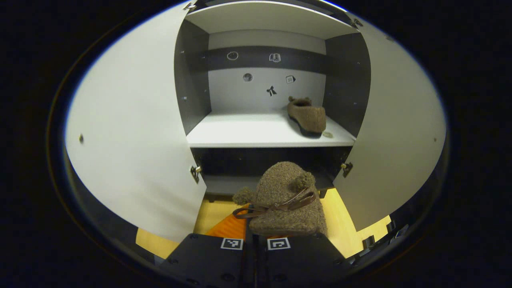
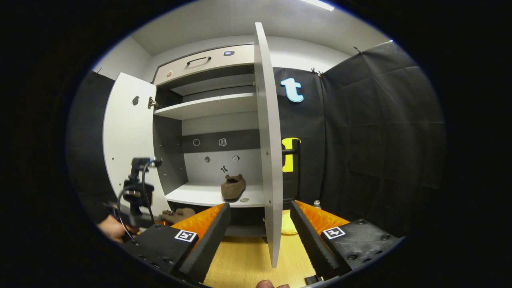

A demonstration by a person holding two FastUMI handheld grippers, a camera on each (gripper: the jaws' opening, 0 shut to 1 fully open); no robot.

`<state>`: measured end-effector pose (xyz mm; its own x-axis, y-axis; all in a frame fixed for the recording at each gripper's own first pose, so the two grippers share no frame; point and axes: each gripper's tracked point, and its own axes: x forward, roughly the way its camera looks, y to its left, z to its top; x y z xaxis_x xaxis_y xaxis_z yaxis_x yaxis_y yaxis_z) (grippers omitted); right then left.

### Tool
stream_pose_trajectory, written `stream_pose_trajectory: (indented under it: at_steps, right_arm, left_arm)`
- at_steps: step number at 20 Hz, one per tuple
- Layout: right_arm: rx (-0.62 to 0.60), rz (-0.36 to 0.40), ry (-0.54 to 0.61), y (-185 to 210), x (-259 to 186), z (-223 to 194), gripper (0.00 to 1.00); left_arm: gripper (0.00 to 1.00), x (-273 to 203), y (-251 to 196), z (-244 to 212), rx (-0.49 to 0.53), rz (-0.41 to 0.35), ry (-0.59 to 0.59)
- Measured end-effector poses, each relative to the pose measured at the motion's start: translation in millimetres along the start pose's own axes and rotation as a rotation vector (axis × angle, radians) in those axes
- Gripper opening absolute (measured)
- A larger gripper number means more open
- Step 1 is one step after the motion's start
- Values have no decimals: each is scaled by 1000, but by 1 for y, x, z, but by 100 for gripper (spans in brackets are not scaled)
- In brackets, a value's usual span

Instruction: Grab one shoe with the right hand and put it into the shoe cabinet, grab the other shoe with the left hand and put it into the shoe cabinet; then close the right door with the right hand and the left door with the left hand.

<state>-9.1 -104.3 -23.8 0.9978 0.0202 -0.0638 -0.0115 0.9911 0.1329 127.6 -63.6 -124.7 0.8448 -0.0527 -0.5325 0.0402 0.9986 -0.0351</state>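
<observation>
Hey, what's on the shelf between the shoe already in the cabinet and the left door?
Nothing: in the left gripper view the white shelf is bare from the placed shoe across to the left door.

The right gripper stands spread wide at six o'clock, the white right cabinet door edge-on between its fingers. A brown fuzzy slipper rests on the white middle shelf near centre. At eight o'clock, the left gripper holds a second brown fuzzy slipper.
</observation>
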Motion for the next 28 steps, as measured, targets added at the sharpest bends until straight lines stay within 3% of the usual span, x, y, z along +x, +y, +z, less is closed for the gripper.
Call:
stream_pose_trajectory:
  at_steps: [8,15,21,28]
  right_arm:
    - [-7,-27,-6,-20,-3,-2,98]
    - [-11,-72,0,-45,-4,-5,98]
    - [-20,-126,-11,-74,-3,0,98]
    - [-28,-195,-3,-98,-3,-2,98]
  left_arm:
    - [7,26,12,131,40,61,-118]
    - [7,97,21,196,49,99,-103]
    - [7,183,23,212,75,109,-33]
    - [7,259,38,203,139,174,44]
